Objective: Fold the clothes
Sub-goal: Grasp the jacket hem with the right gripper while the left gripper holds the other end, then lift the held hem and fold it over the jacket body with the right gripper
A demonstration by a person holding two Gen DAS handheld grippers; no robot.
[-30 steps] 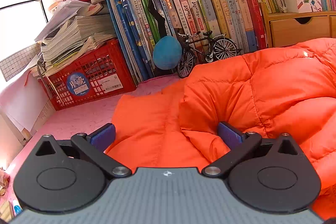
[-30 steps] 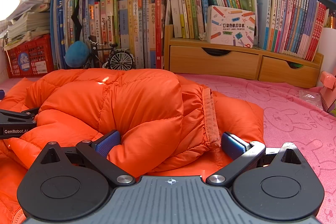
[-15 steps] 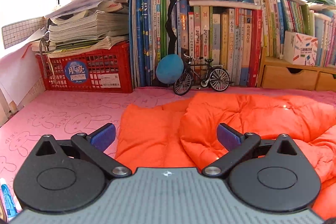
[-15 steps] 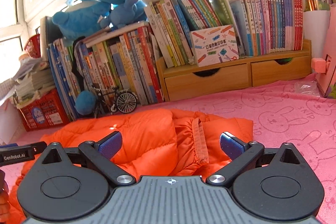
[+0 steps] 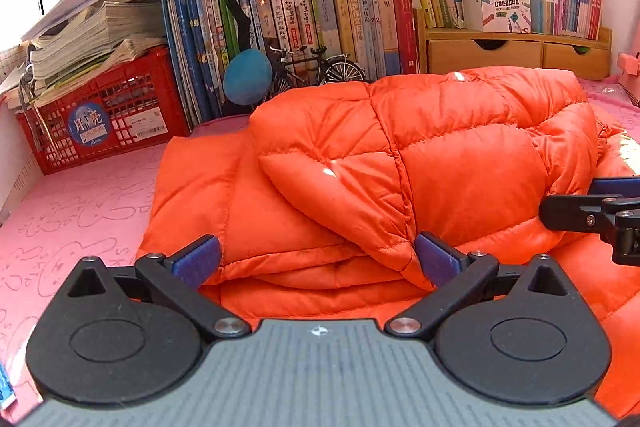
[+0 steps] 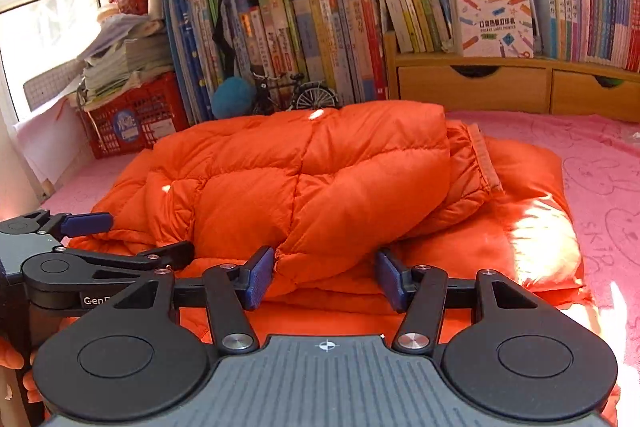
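Lying crosswise, jacket (image 6: 304, 179); right gripper (image 6: 324, 279) closing around hem, left gripper (image 5: 316, 259) spread.

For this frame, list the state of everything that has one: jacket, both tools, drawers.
Jacket: folded into a puffy bundle, lying on the pink mat.
Left tool: open, wide, jacket's near edge between its pads.
Right tool: closing, a jacket fold between its pads.
Drawers: shut.

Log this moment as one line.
task: fold clothes | left gripper: open at near edge of orange down jacket | right gripper: jaws closing around jacket fold | surface: pink mat
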